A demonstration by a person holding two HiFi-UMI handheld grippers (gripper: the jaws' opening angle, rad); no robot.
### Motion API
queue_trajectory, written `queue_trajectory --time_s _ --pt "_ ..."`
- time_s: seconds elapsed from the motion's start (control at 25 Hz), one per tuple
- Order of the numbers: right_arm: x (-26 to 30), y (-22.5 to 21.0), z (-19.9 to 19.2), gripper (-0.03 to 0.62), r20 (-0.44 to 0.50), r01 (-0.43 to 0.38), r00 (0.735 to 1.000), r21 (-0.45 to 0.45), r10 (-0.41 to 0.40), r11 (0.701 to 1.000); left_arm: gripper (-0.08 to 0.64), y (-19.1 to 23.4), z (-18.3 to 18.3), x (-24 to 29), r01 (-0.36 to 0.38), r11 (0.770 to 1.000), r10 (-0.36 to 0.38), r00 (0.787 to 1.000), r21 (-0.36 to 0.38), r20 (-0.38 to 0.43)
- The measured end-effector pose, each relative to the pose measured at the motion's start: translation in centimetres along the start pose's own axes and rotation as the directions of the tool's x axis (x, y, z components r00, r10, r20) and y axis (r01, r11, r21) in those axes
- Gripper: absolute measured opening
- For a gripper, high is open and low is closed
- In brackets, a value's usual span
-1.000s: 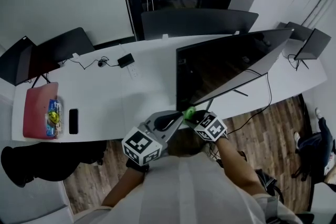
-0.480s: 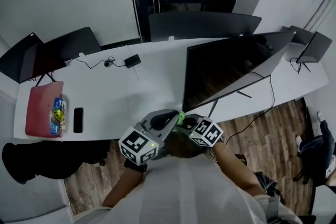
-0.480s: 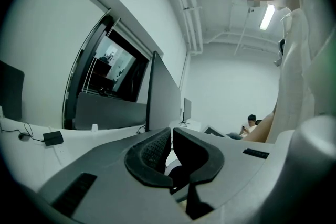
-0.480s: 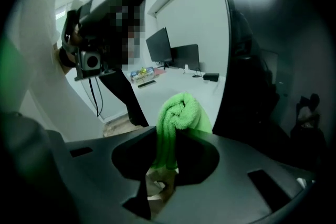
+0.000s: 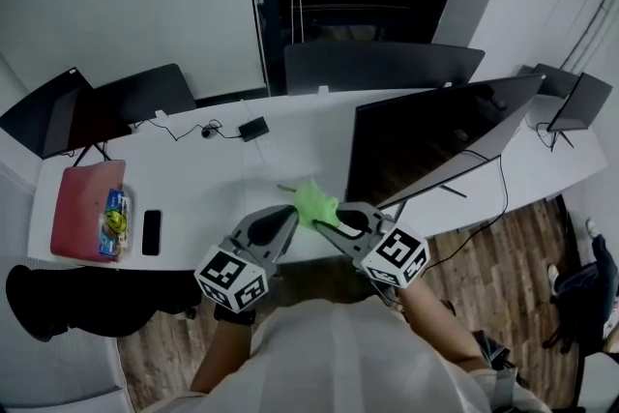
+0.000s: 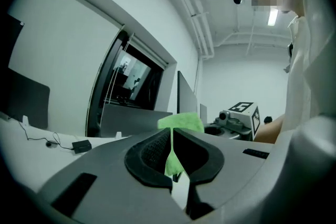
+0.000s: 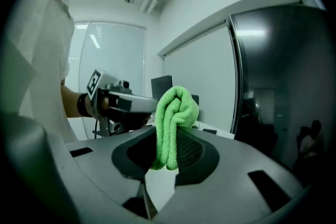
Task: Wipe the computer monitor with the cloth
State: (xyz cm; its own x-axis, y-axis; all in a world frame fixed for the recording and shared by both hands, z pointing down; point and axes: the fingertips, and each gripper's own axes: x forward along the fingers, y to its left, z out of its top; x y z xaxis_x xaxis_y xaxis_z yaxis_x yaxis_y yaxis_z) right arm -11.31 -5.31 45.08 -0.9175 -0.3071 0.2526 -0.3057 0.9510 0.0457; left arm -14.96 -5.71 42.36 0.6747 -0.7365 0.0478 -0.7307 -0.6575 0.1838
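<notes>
A bright green cloth (image 5: 312, 203) hangs bunched over the white desk's (image 5: 203, 184) front edge, between my two grippers. My right gripper (image 5: 332, 220) is shut on it; in the right gripper view the folded cloth (image 7: 172, 128) fills the gap between the jaws. My left gripper (image 5: 287, 221) meets the cloth from the left, jaws closed on a thin strip of cloth (image 6: 172, 160). The large dark monitor (image 5: 435, 140) stands just right of the cloth, tilted, its glossy screen (image 7: 286, 92) close by in the right gripper view.
A pink case (image 5: 82, 208) with a small packet and a black phone (image 5: 151, 232) lie at the desk's left end. A black adapter (image 5: 255, 129) with cable sits mid-desk. More monitors (image 5: 382, 65) stand behind, and a small dark screen (image 5: 578, 102) at far right.
Both grippers have come up and forward over the desk edge, spreading slightly. The cloth, earlier a small green spot between them, now shows as a full bunch.
</notes>
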Motion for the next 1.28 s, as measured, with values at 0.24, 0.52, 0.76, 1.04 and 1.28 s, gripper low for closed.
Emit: queue_trajectory --time_s 0.24,0.52,0.76,1.04,1.28 --pt "-2.3 -1.2 5.5 0.069 0.152 0.095 0.985 -0.049 -0.087 0.994 0.026 2.5 2.0 -2.6 -0.082 0.997 0.082 0.995 0.008 0.056" --pt "-3.3 -1.5 7.9 0.069 0.203 0.124 0.973 -0.077 -0.107 0.989 0.026 2.6 4.1 -3.4 -0.095 0.995 0.091 0.991 0.035 0.101" --pt "-2.7 -0.9 8.7 0.069 0.213 0.096 0.974 -0.097 -0.074 0.991 0.026 2.7 4.1 -3.5 -0.095 0.995 0.091 0.991 0.037 0.099" --pt "-2.1 -0.4 9.1 0.069 0.209 0.067 0.977 -0.139 -0.037 0.988 0.026 2.9 4.3 -3.4 -0.101 0.994 0.097 0.99 0.038 0.1" --pt "-2.0 -0.7 9.6 0.069 0.214 0.082 0.975 -0.138 -0.051 0.987 0.026 3.0 4.5 -3.4 -0.088 0.995 0.084 0.991 0.039 0.104"
